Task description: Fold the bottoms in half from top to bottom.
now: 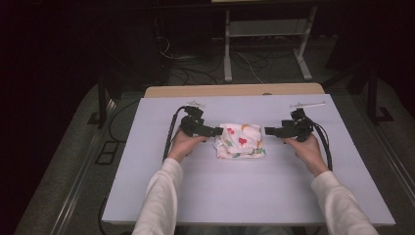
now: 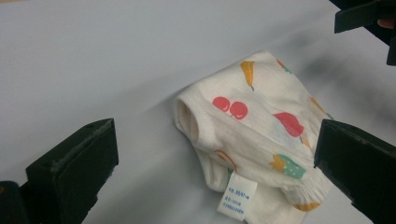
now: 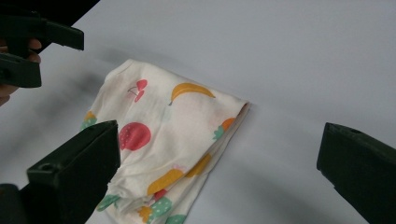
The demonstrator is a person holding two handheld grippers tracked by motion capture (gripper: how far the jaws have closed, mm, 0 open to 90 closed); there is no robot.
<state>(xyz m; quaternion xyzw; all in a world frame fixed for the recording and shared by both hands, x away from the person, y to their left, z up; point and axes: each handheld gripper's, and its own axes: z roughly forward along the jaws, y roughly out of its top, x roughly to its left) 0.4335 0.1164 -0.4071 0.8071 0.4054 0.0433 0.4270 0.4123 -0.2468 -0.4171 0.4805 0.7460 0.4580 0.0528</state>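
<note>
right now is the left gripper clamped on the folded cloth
No, the left gripper has its jaws wide apart, and the fruit-print cloth lies loose on the table between them.

A pale bench (image 1: pixel 244 196) stands on grey floor (image 1: pixel 63 171). Behind it, a white metal frame (image 1: pixel 266 34) stands among loose cables (image 1: pixel 195 68). The room beyond is dark, its walls indistinguishable.
</note>
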